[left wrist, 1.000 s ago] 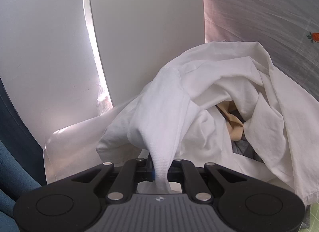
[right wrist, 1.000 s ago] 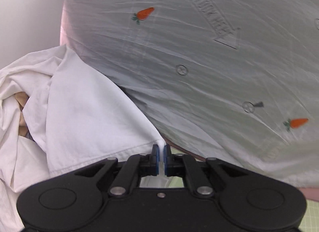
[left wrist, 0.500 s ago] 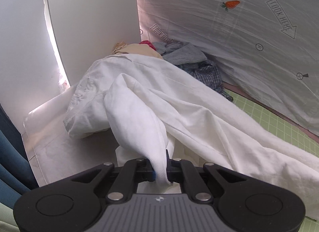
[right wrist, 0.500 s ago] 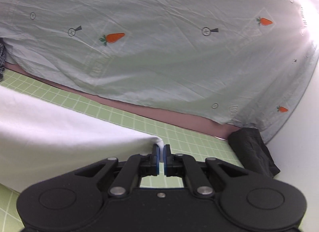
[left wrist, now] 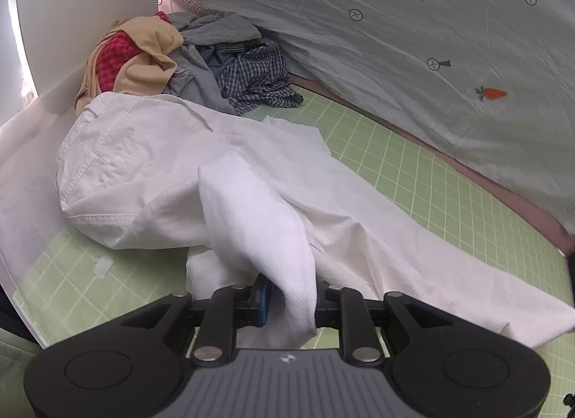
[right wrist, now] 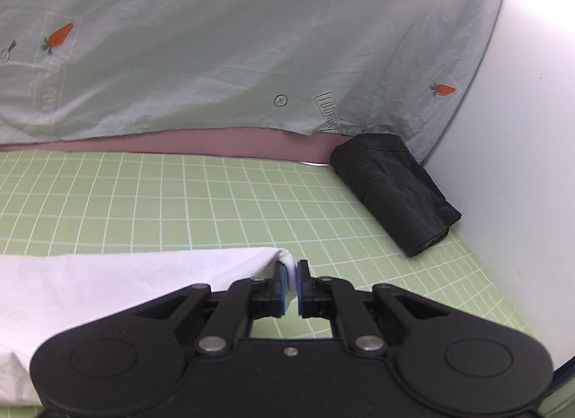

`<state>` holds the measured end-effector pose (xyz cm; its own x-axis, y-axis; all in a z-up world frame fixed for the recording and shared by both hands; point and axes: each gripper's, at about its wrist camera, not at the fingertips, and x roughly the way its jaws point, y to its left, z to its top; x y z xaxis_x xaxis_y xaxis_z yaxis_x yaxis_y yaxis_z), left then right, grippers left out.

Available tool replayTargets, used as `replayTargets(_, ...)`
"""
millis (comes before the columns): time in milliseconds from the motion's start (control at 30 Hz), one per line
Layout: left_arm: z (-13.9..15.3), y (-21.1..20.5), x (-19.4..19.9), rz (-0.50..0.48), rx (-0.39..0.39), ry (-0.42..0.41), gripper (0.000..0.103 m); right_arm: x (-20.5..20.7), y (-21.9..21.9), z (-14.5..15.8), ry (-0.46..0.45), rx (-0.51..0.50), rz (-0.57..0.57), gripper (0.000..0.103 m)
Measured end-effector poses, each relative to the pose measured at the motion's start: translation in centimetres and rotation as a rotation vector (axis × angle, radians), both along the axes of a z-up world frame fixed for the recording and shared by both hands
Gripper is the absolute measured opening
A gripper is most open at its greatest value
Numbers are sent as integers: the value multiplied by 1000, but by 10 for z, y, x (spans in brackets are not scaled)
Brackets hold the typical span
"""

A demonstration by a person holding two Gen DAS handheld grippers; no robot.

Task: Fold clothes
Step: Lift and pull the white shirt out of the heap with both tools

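A white garment (left wrist: 179, 173) lies stretched across the green grid mat (left wrist: 431, 173), crumpled at its left end. My left gripper (left wrist: 293, 292) is low over the mat. Its jaws are opening, and a thick fold of the white cloth hangs loosely between them, clear of the left blue pad. In the right wrist view the garment (right wrist: 107, 281) runs in from the left. My right gripper (right wrist: 291, 274) has one corner pinched between its blue pads just above the mat (right wrist: 179, 202). Its jaws are beginning to open.
A pile of clothes (left wrist: 187, 58) in tan, red check, grey and blue plaid sits in the far left corner. A folded black garment (right wrist: 395, 195) lies against the white wall (right wrist: 521, 130) at the right. A pale carrot-print sheet (right wrist: 215, 40) hangs along the back.
Both grippers have pulled the white garment off the pile and drawn it out flat across the mat. The left jaws, clamped on a fold before, have parted.
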<state>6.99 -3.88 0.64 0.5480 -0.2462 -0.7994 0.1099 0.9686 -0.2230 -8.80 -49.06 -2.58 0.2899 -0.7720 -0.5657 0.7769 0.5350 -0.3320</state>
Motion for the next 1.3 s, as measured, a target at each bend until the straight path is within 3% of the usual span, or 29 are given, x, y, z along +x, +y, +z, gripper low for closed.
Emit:
replayTargets(33,1,7,5,19,-29,4,29,3,6,-6,21,0,12,7)
replayTargets(100,5,23,12,46,-61,6,35,7,11,-12,-2,46,-1,17)
replayTargets(300,10,75,28,190,-68,-5,61,25,34,-16,-52,137,0,37)
replayTargets(533,-10,116,55,270,-146,36,66,30,49,-41,-166,420,-103,45)
replayTargets(633,-16,135,64,349,-196,33,66,28,60,-49,-224,518,-128,51)
replayTargets(767,-21,157,75,400,-189,34,68,34,70,-55,-227,551,-145,52)
replayTargets(900,-29,168,89,406,-148,47,79,42,70,-57,-235,577,-157,55)
replayTargets(1167,-74,166,115,484,-275,146,82,54,67,-63,-205,591,-185,57)
replayTargets(1300,-94,155,129,484,-287,185,86,54,66,-66,-195,600,-192,60)
